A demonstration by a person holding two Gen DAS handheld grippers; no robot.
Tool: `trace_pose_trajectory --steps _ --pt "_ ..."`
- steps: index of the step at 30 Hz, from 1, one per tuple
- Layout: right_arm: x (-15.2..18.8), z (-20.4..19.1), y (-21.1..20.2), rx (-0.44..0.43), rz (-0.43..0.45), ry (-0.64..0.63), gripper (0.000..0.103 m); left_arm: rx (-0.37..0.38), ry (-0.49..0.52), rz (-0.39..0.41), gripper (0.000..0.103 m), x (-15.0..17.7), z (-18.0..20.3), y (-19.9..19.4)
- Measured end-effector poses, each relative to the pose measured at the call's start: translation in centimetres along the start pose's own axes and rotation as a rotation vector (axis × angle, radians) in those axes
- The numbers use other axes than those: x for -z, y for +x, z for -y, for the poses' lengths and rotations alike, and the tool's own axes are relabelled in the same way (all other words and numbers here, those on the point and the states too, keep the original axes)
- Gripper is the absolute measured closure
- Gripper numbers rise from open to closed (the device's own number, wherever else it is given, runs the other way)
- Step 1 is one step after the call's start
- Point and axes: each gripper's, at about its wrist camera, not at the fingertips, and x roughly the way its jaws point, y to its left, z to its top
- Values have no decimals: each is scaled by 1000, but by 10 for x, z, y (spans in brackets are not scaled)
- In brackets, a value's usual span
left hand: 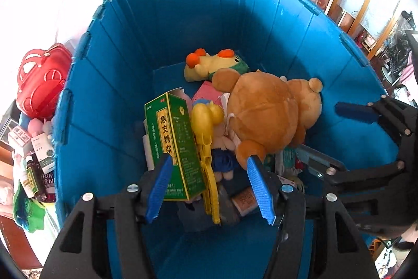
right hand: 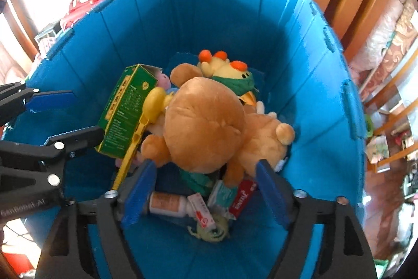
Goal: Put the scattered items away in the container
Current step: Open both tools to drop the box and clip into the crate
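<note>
Hovering over blue bin (left hand: 125,75): left gripper (left hand: 210,187) and right gripper (right hand: 206,190), jaws apart, empty. Inside: brown teddy (right hand: 206,122) mid-bin, green box (left hand: 175,145) toward left wall, yellow-green plush (left hand: 214,64) at far wall.

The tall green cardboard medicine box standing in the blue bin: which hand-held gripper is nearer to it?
Left. The left hand-held gripper has one finger right beside the green cardboard medicine box; the right hand-held gripper hovers over the brown plush bear.

hidden: doll (left hand: 222,145) partly under brown bear (left hand: 263,114) | cut off: red basket (right hand: 83,1) behind bin wall (right hand: 183,17)
</note>
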Motion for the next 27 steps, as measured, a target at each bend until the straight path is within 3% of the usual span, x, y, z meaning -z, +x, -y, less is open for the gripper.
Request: trace_pose_trajectory --steps 2,6,12,17,20,24,27 --pt "7 0 -12 -15 25 3 0 -1 1 36 45 7 -1 -13" --pt "24 -4 -36 -28 93 -6 0 -19 -9 133 45 26 -3 -42" --pt "54 -15 -62 -39 217 -10 0 -76 -55 292 31 57 -5 -75" --pt "73 -20 -71 -55 313 24 0 -93 -146 420 30 85 -12 -90" --pt "77 -22 -74 -76 365 51 0 -183 -237 521 30 104 -16 -96" --pt "75 -28 -71 -136 402 45 0 -184 -333 535 30 121 -34 -102" --pt "72 -39 -66 -168 402 28 0 -234 -394 531 30 133 -52 -108"
